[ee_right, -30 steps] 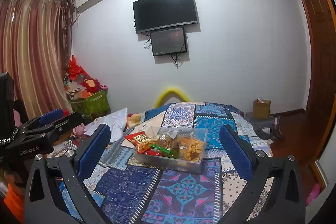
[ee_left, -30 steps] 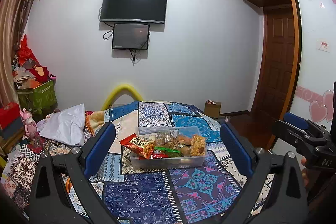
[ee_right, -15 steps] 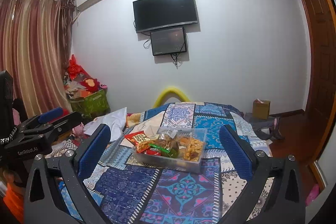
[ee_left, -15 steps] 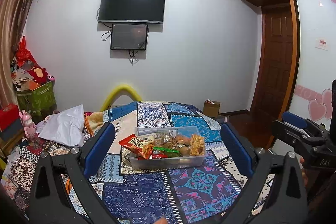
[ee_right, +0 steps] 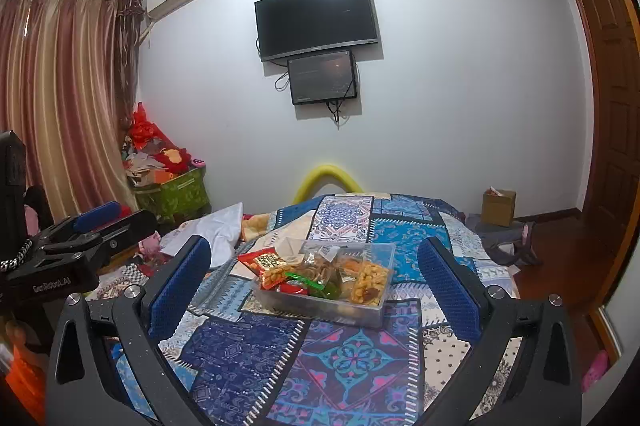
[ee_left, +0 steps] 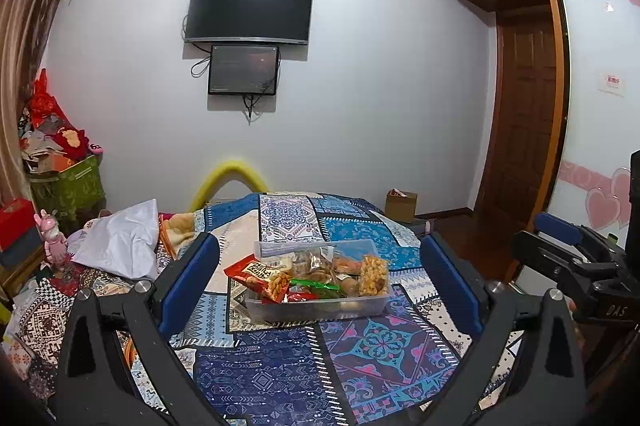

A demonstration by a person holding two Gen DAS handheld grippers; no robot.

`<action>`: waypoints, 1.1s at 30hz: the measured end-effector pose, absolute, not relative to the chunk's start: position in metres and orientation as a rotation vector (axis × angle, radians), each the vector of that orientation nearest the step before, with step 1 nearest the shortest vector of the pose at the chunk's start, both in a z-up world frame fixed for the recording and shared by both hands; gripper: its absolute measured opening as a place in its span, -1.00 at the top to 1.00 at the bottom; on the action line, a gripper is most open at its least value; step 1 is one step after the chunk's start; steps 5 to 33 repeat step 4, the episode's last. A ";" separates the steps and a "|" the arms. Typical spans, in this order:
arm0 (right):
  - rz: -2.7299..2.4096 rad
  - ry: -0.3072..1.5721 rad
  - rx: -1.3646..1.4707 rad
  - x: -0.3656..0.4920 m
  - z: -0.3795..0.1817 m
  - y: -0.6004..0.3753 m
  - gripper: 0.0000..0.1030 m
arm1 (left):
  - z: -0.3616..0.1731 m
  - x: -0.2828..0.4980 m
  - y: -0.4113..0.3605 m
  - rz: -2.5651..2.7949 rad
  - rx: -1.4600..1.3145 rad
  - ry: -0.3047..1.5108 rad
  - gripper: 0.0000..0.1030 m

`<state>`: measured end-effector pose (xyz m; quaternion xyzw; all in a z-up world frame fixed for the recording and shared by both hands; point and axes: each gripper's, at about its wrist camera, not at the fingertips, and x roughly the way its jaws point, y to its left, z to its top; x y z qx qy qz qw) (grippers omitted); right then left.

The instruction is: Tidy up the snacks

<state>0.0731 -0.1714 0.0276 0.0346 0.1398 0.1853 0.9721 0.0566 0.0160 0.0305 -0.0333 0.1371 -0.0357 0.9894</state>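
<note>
A clear plastic box [ee_left: 320, 308] [ee_right: 324, 306] filled with snack packets sits on a patterned blue cloth [ee_left: 280, 378] [ee_right: 340, 362]. A red peanut packet [ee_left: 260, 276] [ee_right: 269, 265] hangs over its left rim, and a packet of yellow snacks [ee_left: 374, 274] [ee_right: 370, 284] lies at its right end. My left gripper [ee_left: 320, 278] is open, held back from the box with nothing between its blue pads. My right gripper [ee_right: 314, 276] is open too, empty and short of the box. Each gripper shows at the edge of the other's view.
A white bag [ee_left: 120, 240] [ee_right: 212, 226] and clutter lie left of the cloth. A green box [ee_left: 68, 188] [ee_right: 172, 194] piled with items stands by the curtain. A small cardboard box [ee_left: 401, 204] [ee_right: 498, 206] is on the floor near the wooden door [ee_left: 520, 146].
Both grippers have drifted only slightly; the box of snacks stays where it was and both grippers stay open.
</note>
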 end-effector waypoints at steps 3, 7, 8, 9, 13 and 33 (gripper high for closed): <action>0.376 0.285 0.072 0.073 0.026 -0.171 -1.00 | 0.030 0.056 0.015 -0.071 -0.063 0.275 -0.97; 0.375 0.286 0.071 0.073 0.026 -0.171 -1.00 | 0.030 0.056 0.015 -0.070 -0.062 0.276 -0.97; 0.375 0.286 0.071 0.073 0.026 -0.171 -1.00 | 0.030 0.056 0.015 -0.070 -0.062 0.276 -0.97; 0.375 0.286 0.071 0.073 0.026 -0.171 -1.00 | 0.030 0.056 0.015 -0.070 -0.062 0.276 -0.97; 0.375 0.286 0.071 0.073 0.026 -0.171 -1.00 | 0.030 0.056 0.015 -0.070 -0.062 0.276 -0.97; 0.375 0.286 0.071 0.073 0.026 -0.171 -1.00 | 0.030 0.056 0.015 -0.070 -0.062 0.276 -0.97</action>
